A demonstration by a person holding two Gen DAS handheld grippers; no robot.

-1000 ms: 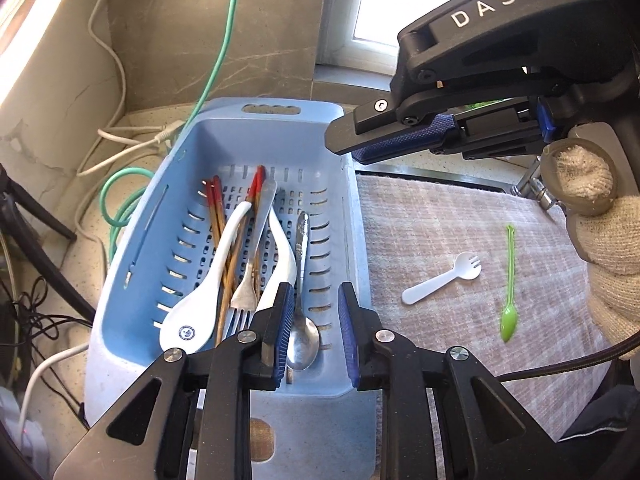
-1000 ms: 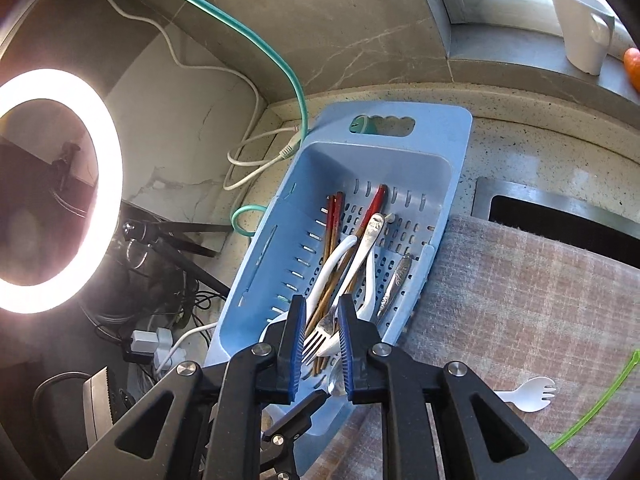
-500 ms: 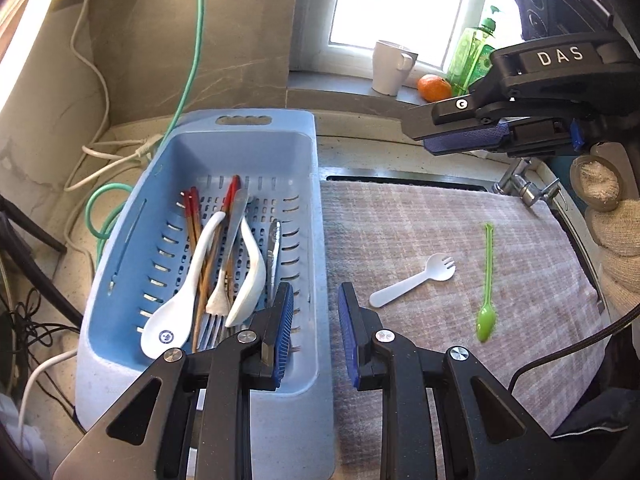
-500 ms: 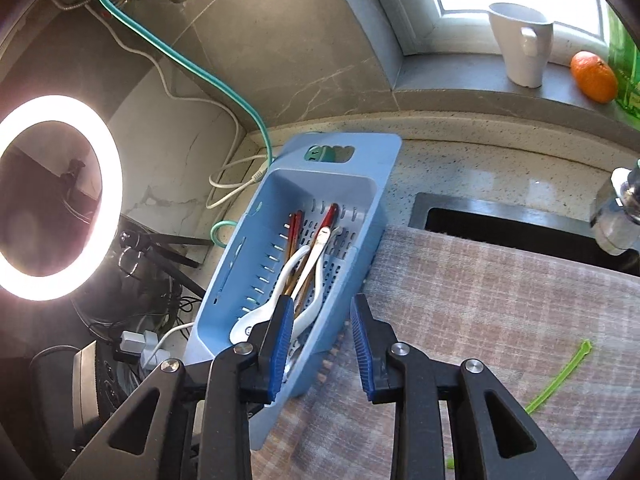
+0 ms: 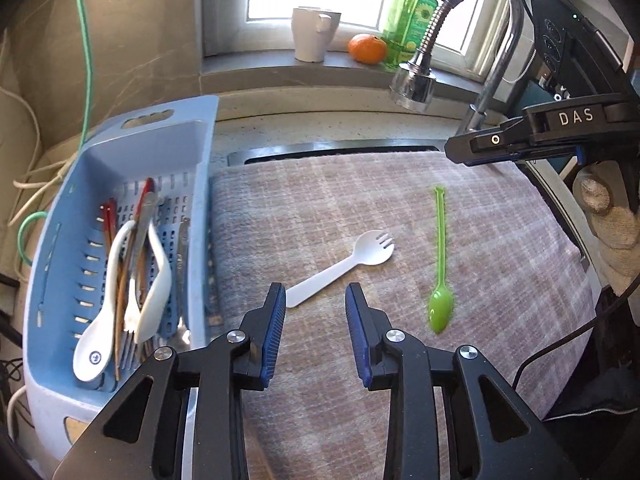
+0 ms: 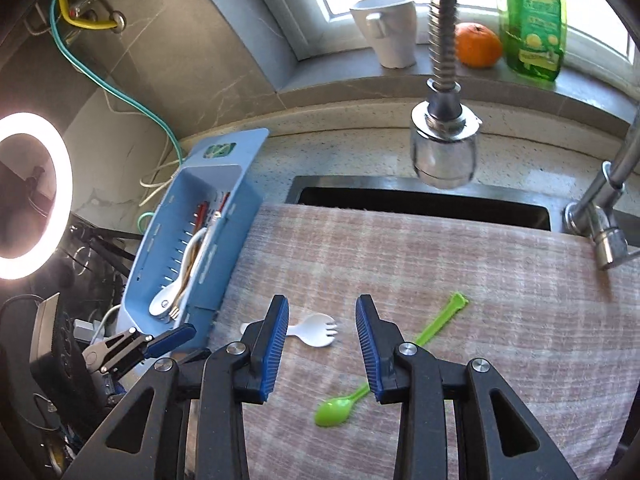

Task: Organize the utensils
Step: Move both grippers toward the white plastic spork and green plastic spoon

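A white plastic spork (image 5: 343, 266) and a long green spoon (image 5: 440, 264) lie on the checked cloth (image 5: 500, 264). A blue slotted basket (image 5: 188, 148) at the left holds white spoons, chopsticks, forks and a metal spoon. My left gripper (image 5: 316, 300) is open and empty, just above the spork's handle. My right gripper (image 6: 322, 312) is open and empty, above the spork (image 6: 316, 330) and the green spoon (image 6: 404, 354). The basket (image 6: 240, 184) shows at left in the right wrist view.
A faucet head (image 6: 444, 148) hangs over the sink slot (image 6: 420, 200) behind the cloth. A white mug (image 5: 314, 34), an orange (image 5: 367, 48) and a green soap bottle (image 5: 408, 20) stand on the sill. Cables and a ring light (image 6: 24, 200) are at left.
Both grippers moved right, from over the basket to over the cloth. Both jaws have opened wider. The spork and green spoon have not moved.
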